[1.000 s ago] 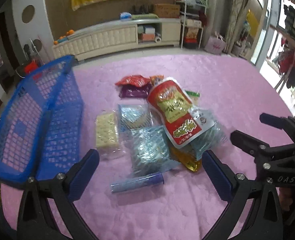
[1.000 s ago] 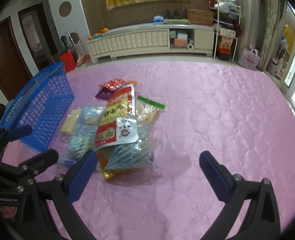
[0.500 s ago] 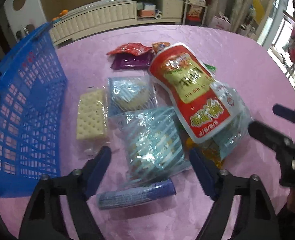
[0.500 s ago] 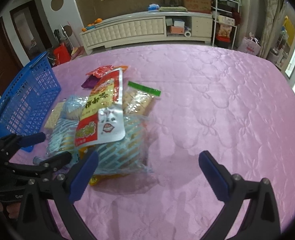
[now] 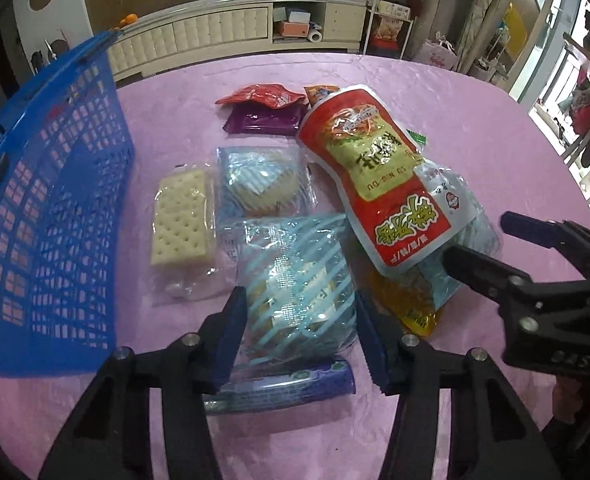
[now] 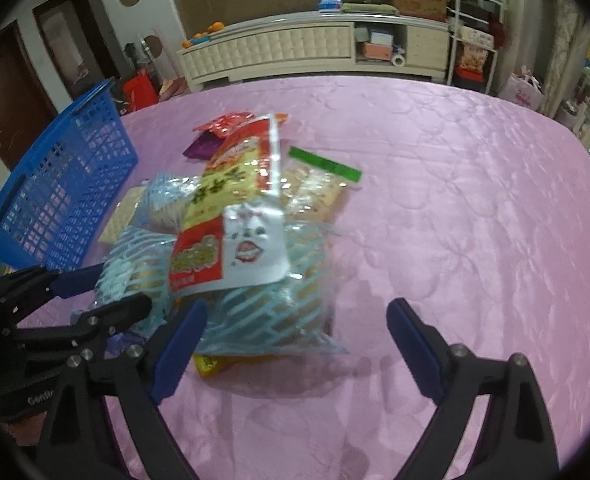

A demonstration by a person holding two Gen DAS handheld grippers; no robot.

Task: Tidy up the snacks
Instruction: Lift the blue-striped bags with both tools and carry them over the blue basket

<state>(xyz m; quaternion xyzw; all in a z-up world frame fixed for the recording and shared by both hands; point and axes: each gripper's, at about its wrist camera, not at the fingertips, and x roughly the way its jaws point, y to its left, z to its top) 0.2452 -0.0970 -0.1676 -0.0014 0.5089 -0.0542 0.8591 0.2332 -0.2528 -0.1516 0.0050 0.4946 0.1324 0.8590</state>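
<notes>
A pile of snacks lies on the pink cloth. My left gripper [image 5: 301, 330] is open, its pads on either side of a blue-striped clear bag [image 5: 295, 280]. A blue tube pack [image 5: 283, 390] lies under the gripper. A cracker pack [image 5: 181, 220], a second striped bag [image 5: 261, 182], a red-and-yellow pouch [image 5: 375, 184], a red packet [image 5: 261, 96] and a purple packet [image 5: 265, 122] lie beyond. My right gripper [image 6: 295, 344] is open and empty at the pile's near right, over another striped bag [image 6: 271, 312]. The blue basket [image 5: 43, 208] stands at the left.
The right gripper's body [image 5: 555, 292] shows at the right of the left wrist view; the left gripper's body [image 6: 55, 312] at the left of the right wrist view. A green-topped clear bag [image 6: 319, 184] lies behind the pile. A white cabinet [image 6: 295, 48] stands beyond the table.
My left gripper has moved forward and down over the pile and narrowed around the striped bag. My right gripper has moved closer to the pile's right side, still open.
</notes>
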